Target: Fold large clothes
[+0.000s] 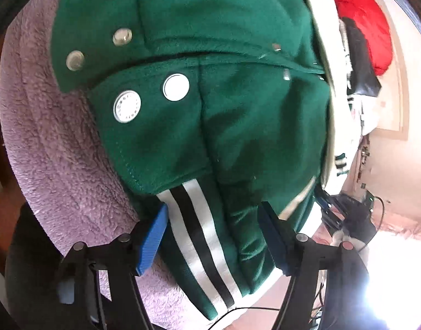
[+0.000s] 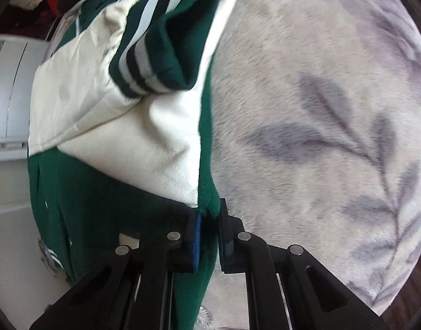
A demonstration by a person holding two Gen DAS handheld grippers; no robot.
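Looks like a home, prob. a bedroom. Fleecy blanket point(image 2: 320, 110) w/ grey leaf print fills the right of the right wrist view; fuzzy mauve throw point(image 1: 59, 151) at left of the left wrist view. Pile of clothes point(image 1: 359, 27), red & black, upper right there. Grey cabinet point(image 2: 9, 96) at left edge.

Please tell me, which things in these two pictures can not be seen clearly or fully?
- Left wrist view: the green jacket is cut off by the top edge; its collar end is not shown.
- Left wrist view: strong glare at the lower right washes out the floor there.
- Left wrist view: the clothes beside the red garment are blurred and too small to name.
- Right wrist view: the right gripper hides the jacket edge it pinches.
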